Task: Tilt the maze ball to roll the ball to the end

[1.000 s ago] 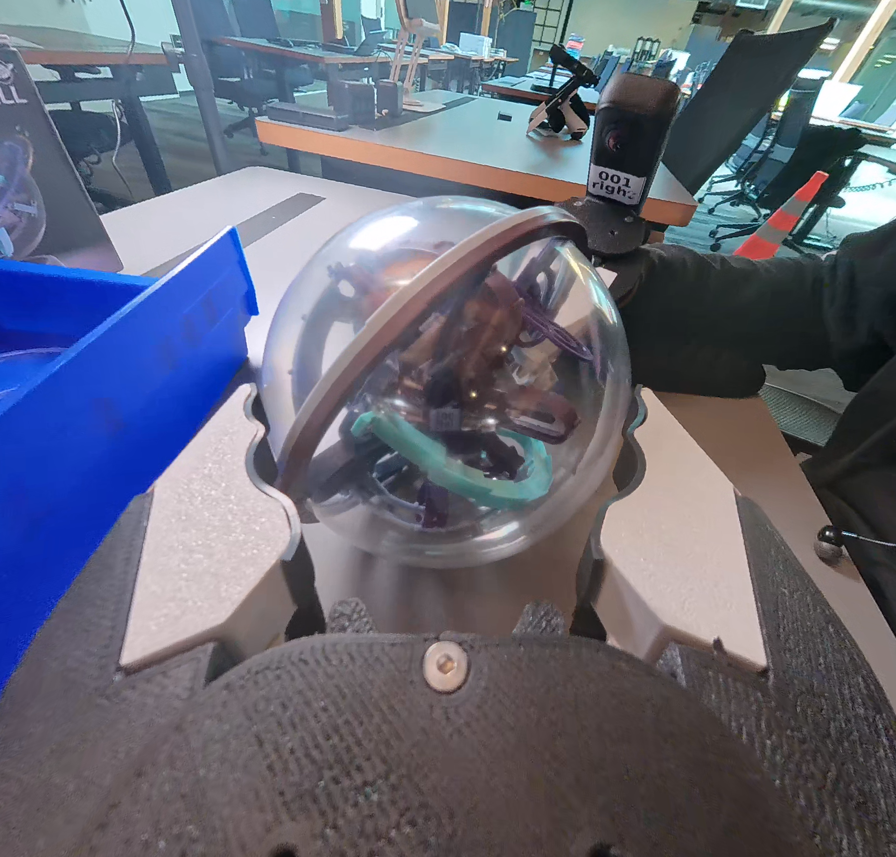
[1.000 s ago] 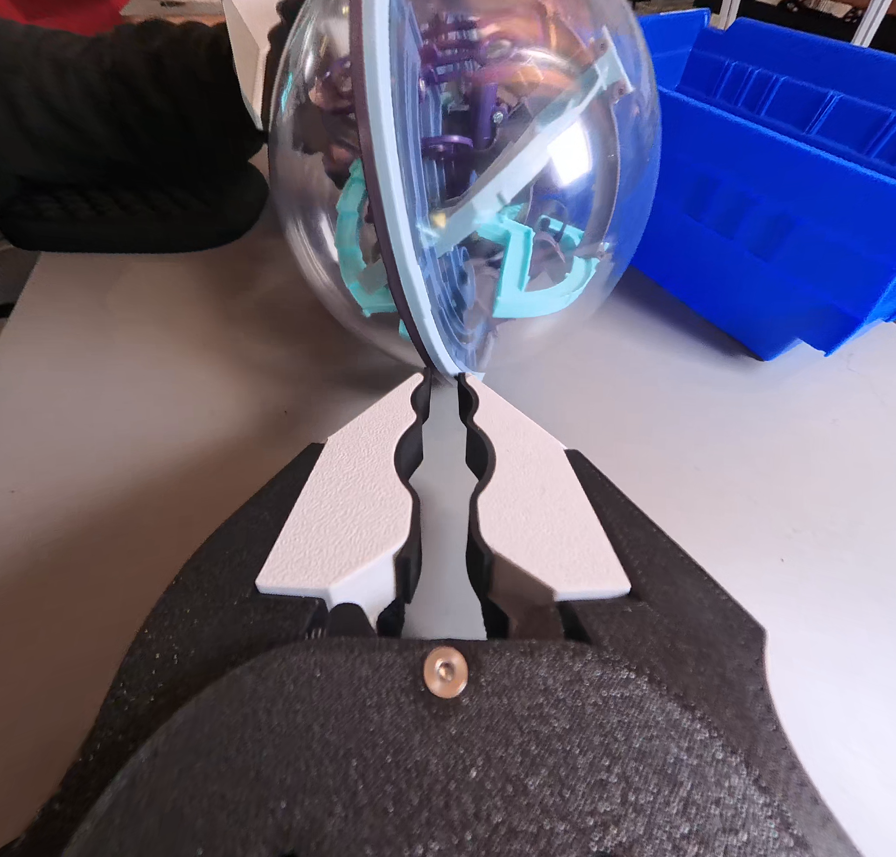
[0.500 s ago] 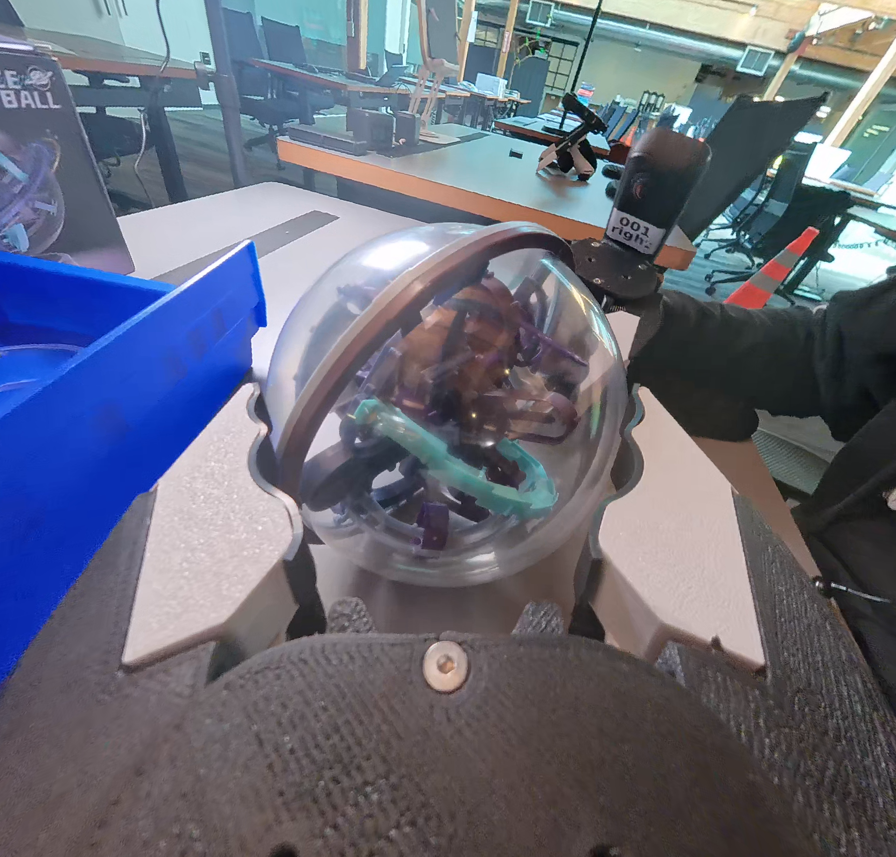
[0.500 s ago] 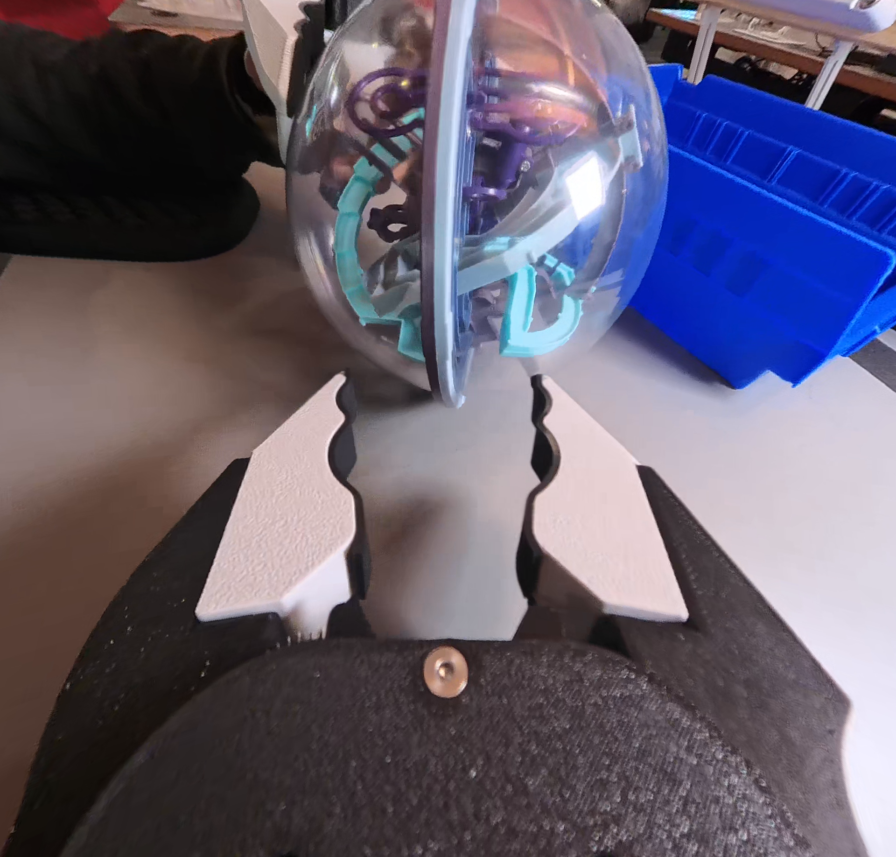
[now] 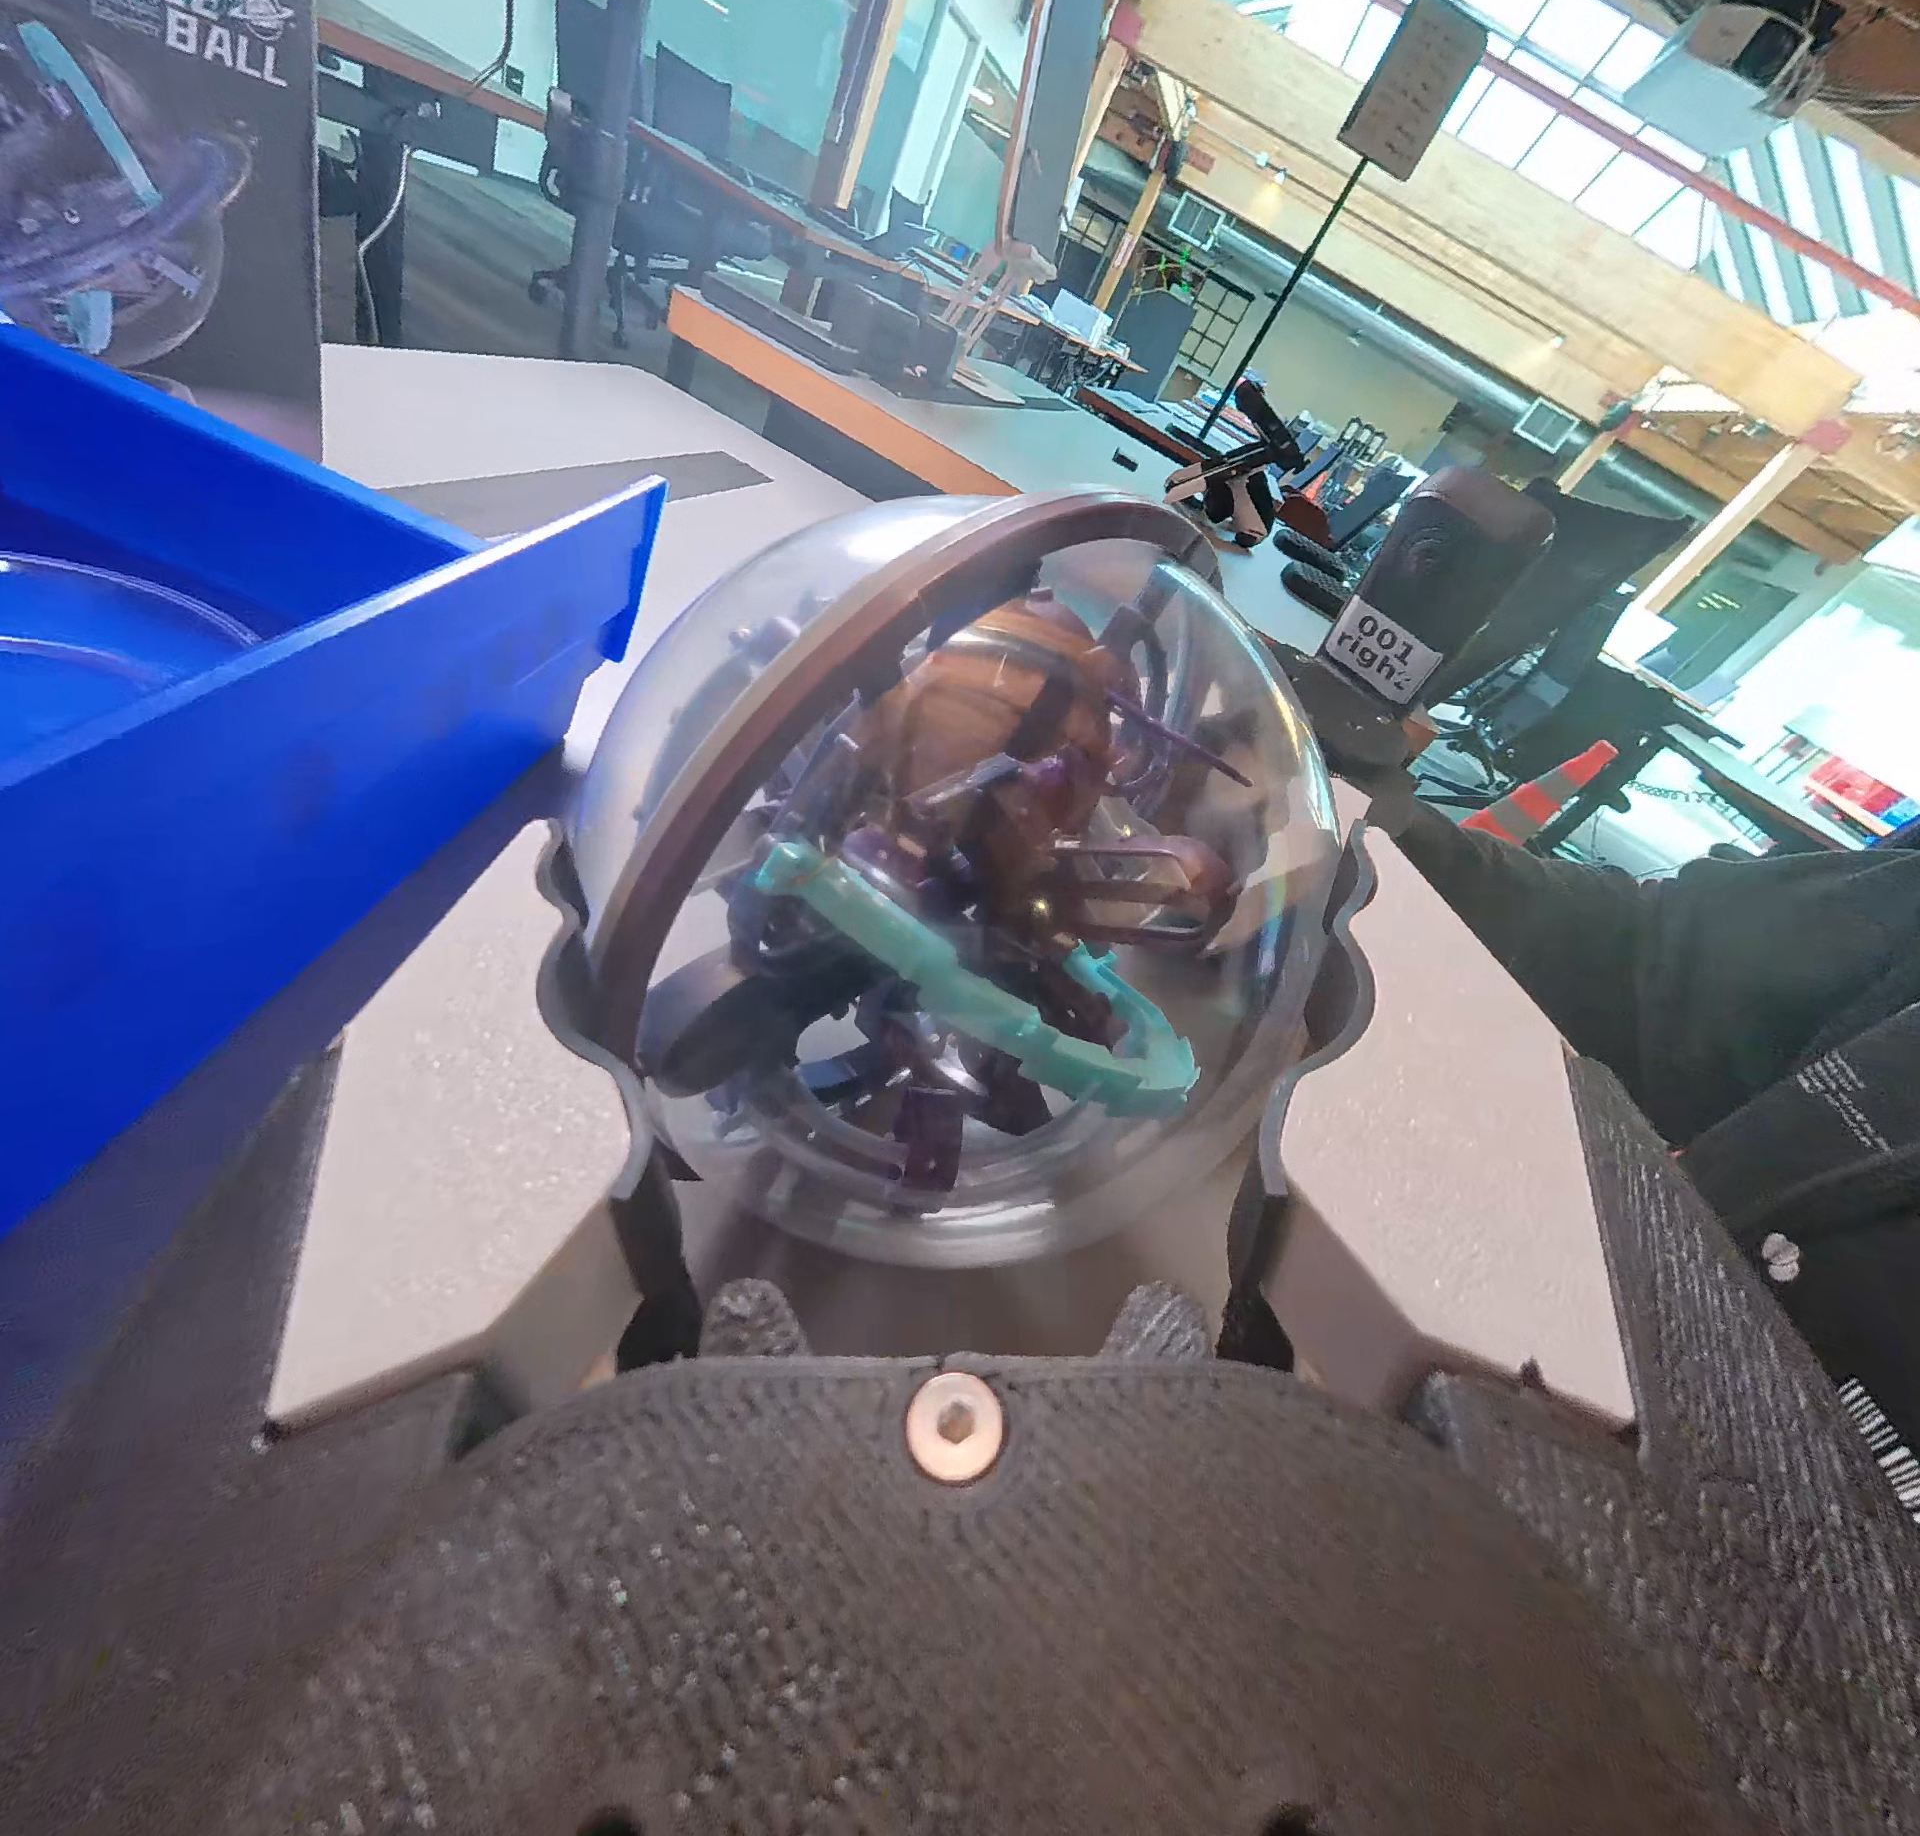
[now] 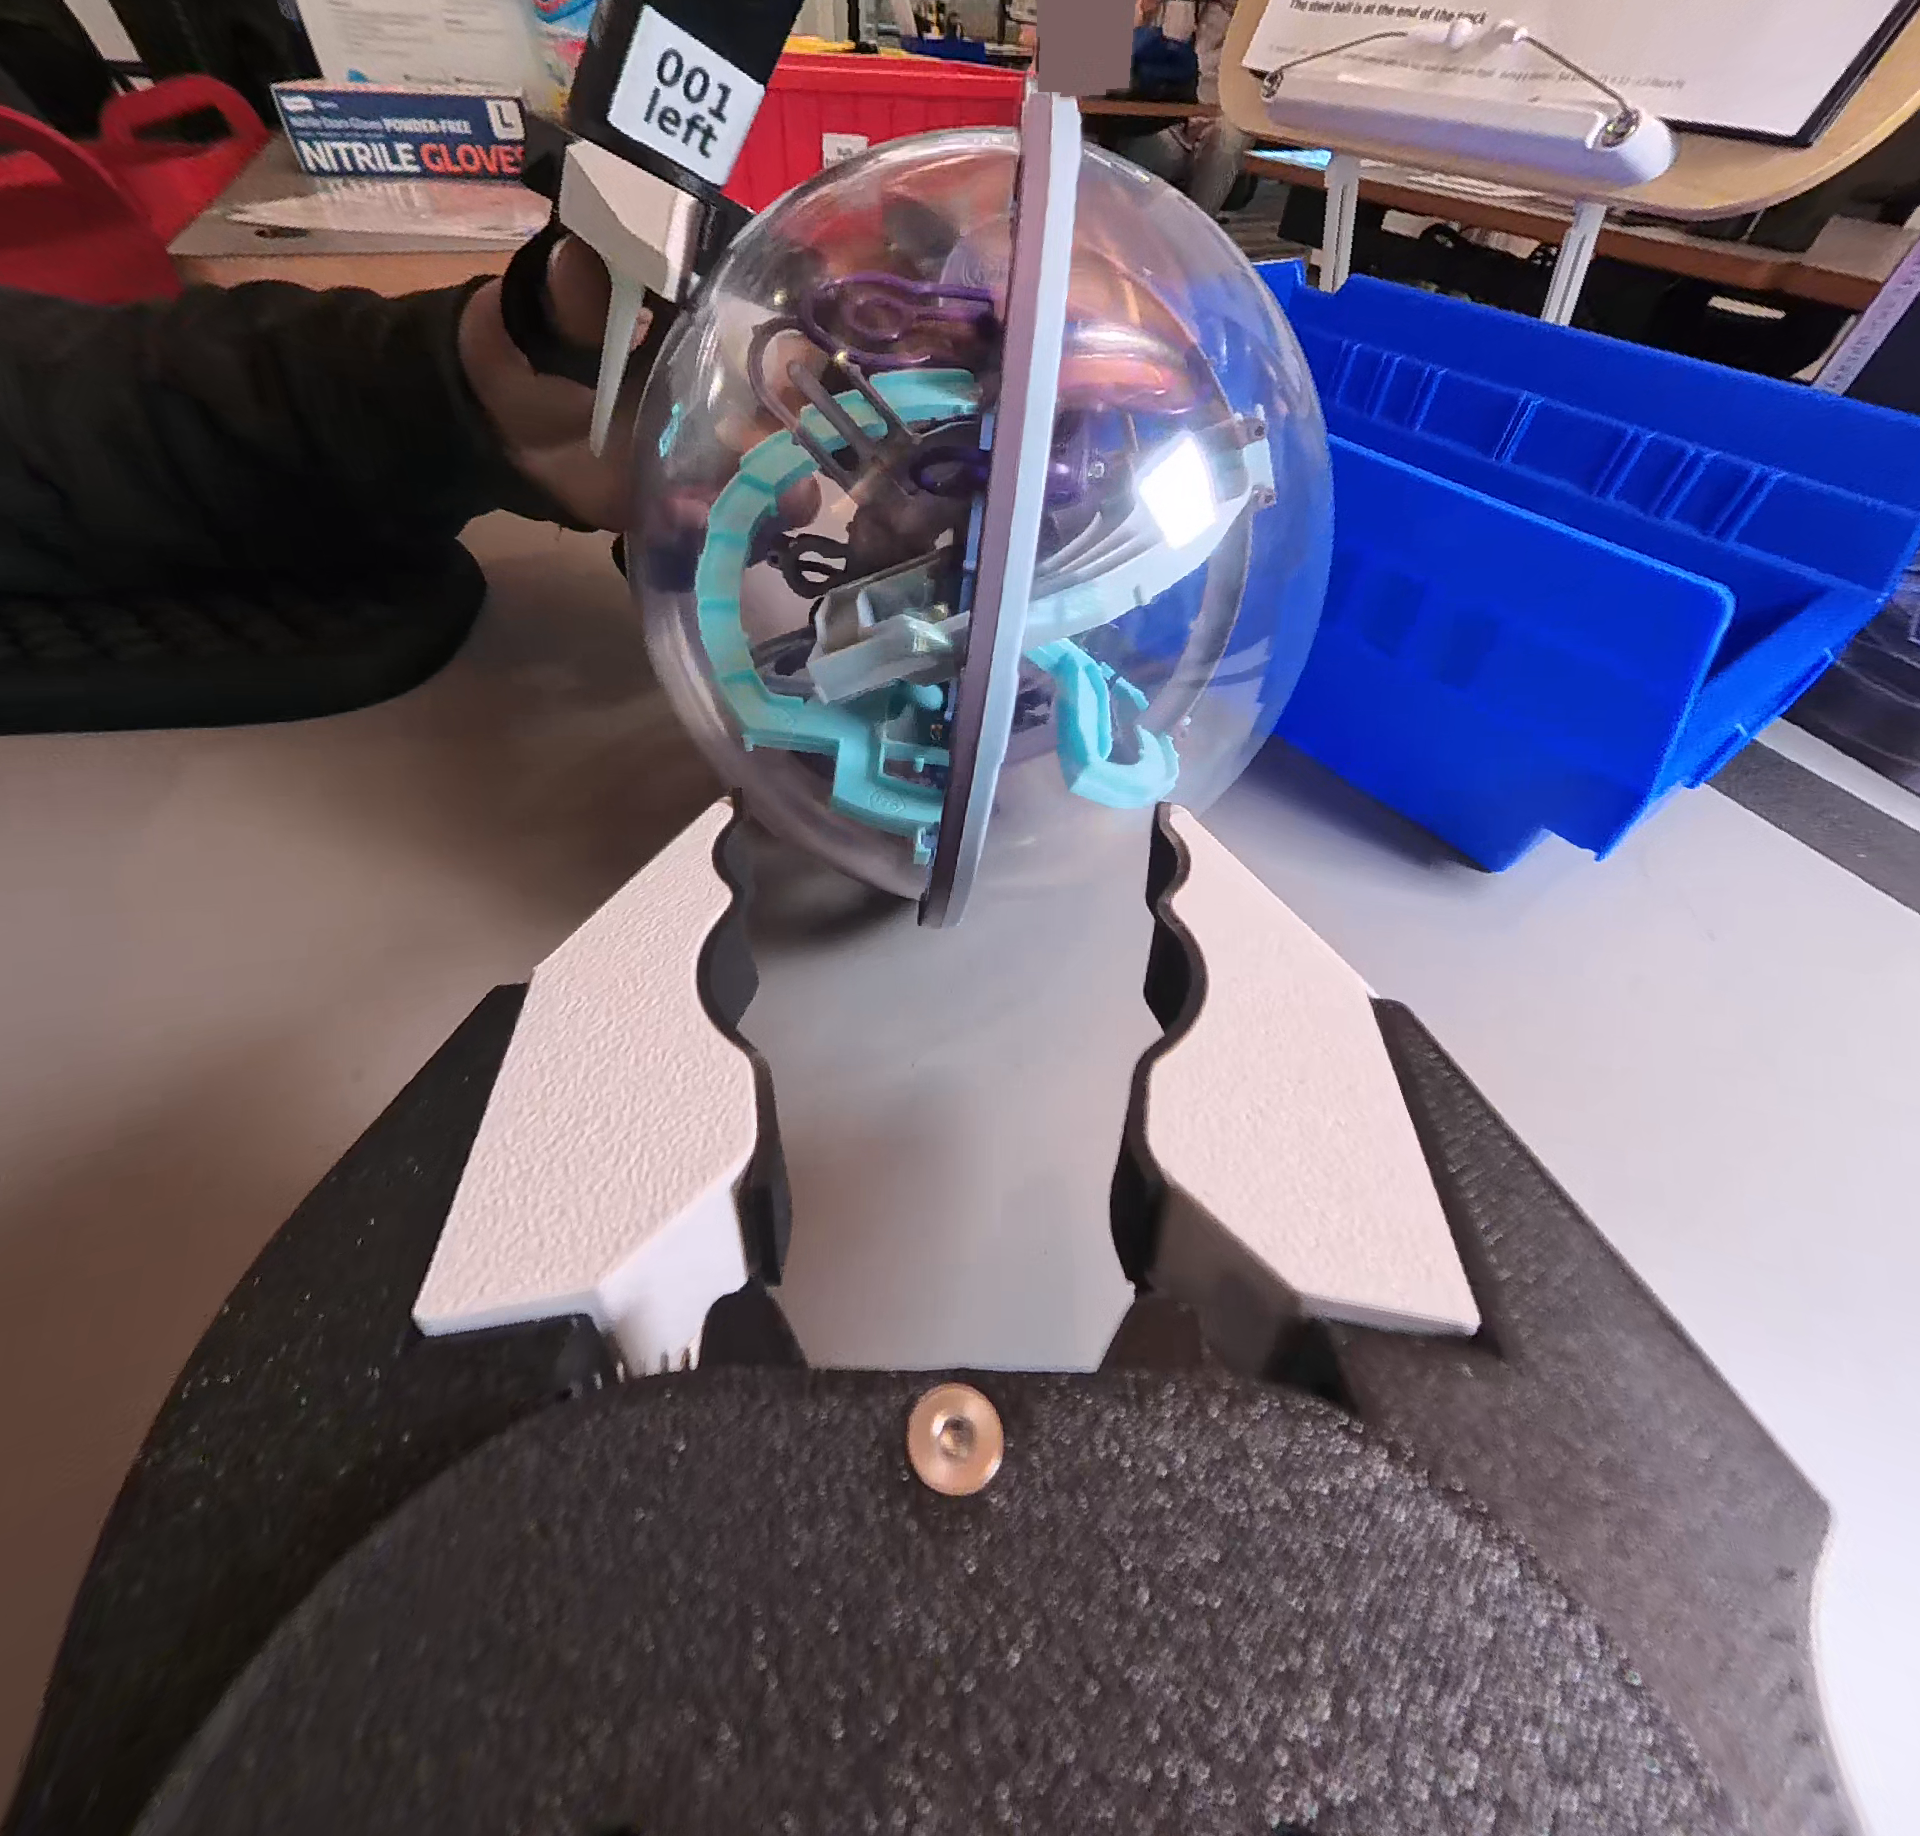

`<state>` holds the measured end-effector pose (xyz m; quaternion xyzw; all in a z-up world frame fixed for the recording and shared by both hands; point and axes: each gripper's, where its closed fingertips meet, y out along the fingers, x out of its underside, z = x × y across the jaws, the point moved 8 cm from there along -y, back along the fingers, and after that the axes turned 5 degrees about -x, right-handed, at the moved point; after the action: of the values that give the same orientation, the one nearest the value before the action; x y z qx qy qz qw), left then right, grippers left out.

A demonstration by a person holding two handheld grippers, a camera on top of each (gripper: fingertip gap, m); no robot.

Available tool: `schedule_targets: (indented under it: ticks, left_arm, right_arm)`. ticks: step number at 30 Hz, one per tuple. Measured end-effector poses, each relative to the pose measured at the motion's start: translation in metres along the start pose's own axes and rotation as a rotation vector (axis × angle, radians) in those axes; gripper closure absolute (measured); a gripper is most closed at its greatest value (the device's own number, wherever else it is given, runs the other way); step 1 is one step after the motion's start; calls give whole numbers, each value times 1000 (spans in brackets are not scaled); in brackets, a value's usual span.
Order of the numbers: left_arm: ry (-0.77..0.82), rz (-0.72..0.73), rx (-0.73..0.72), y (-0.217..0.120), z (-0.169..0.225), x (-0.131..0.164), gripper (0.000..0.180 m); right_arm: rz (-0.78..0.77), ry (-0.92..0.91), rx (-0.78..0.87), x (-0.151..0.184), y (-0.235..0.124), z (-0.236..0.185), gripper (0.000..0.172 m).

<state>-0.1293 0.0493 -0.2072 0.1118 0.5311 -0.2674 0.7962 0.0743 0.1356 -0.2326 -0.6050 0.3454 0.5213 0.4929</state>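
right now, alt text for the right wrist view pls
A clear maze ball with teal and purple tracks is held off the pale table by the left gripper, while the right gripper waits below, jaws open. Blue bins stand right.

Bright daylight; window glare on maze ball; fisheye bending at edges; background soft.

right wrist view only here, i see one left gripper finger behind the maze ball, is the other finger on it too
Observer: Yes. In the left wrist view the left gripper has a finger on each side of the maze ball, both against the clear shell.
Operator: which way does the ring run from there
Observer: The ring slants from lower left up to upper right.
Operator: anything behind the blue bin
Observer: A dark printed box stands behind the bin.
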Motion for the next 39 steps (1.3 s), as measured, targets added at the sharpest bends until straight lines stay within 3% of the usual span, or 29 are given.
schedule_targets:
  ticks: [8,15,21,26,31,34,39]
  left_arm:
    - [170,0,76,-6,9,5,43]
    - [103,-73,-33,5,15,-6,43]
    - [-26,-100,-125,12,6,-15,46]
    - [-31,-121,-178,21,5,-20,47]
    - [150,-69,-166,14,11,-26,53]
    - [222,-43,-86,12,17,-23,43]
    - [383,-117,-106,18,12,-3,40]
  right_arm:
    - [-43,-61,12,4,3,-7,99]
    - [-97,45,-12,10,4,-1,104]
    - [-86,66,-8,10,-3,3,162]
    - [-87,291,-63,15,-2,12,165]
    - [-37,542,-162,17,-5,23,167]
    - [-16,669,-203,21,-7,28,167]
    - [6,843,-278,27,-7,34,167]
